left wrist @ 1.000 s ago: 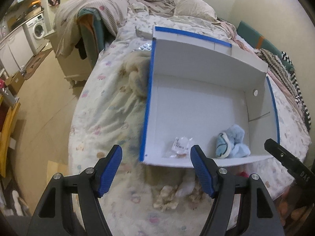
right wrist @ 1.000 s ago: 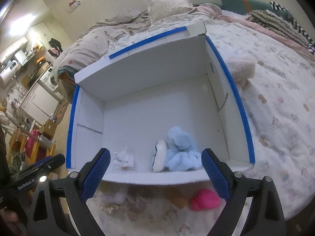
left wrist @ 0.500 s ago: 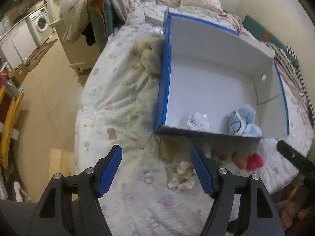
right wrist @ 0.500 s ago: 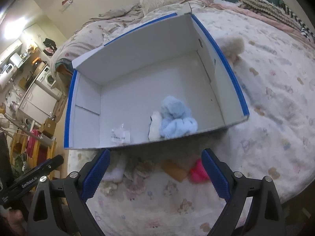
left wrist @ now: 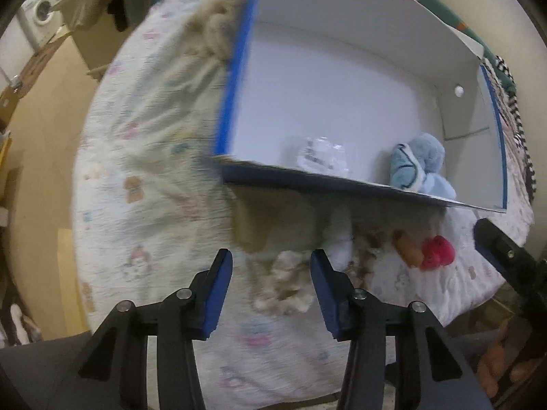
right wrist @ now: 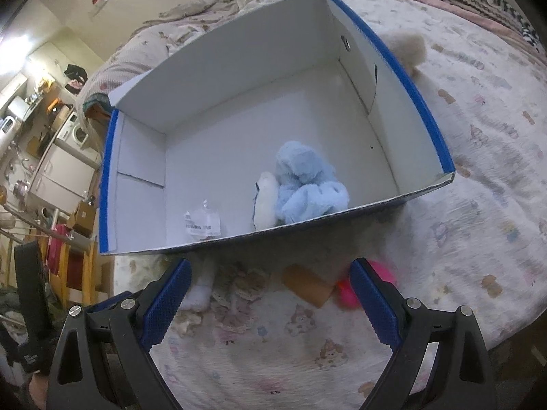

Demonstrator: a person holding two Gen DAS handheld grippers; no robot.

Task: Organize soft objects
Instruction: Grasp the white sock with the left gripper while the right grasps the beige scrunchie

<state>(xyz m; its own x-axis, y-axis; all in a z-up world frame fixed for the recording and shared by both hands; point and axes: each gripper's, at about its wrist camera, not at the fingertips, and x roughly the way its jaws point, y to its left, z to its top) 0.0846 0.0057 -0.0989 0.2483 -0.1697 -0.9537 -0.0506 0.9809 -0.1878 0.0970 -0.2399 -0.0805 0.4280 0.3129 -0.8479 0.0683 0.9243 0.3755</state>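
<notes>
Box: the white cardboard box [right wrist: 239,78] with blue-taped rims sits open on the bed [right wrist: 478,143], in front of both your grippers.
In the box: a light-blue plush toy [right wrist: 304,184] lies against the near wall, right of centre; a small clear plastic bag [right wrist: 202,222] with a printed white label lies left of it, apart from it.
Writing: the bag's label print is too small to read; white lettering on the other gripper's body at the lower left of the right wrist view is also unreadable.
Outside the box: along the near wall on the quilt lie a cream ruffled soft piece [left wrist: 285,282], a white soft piece [left wrist: 338,239], an orange-brown item [left wrist: 407,249] and a pink plush [left wrist: 437,247].
Long axis: the orange-brown item runs slantwise, its far end toward the box wall.
Your left gripper [left wrist: 270,288]: fingers have just been closing, spread either side of the cream ruffled piece, not pressing it.
Your right gripper [right wrist: 270,299]: fingers spread wide, nothing between them; the pink plush shows just past the right finger.
</notes>
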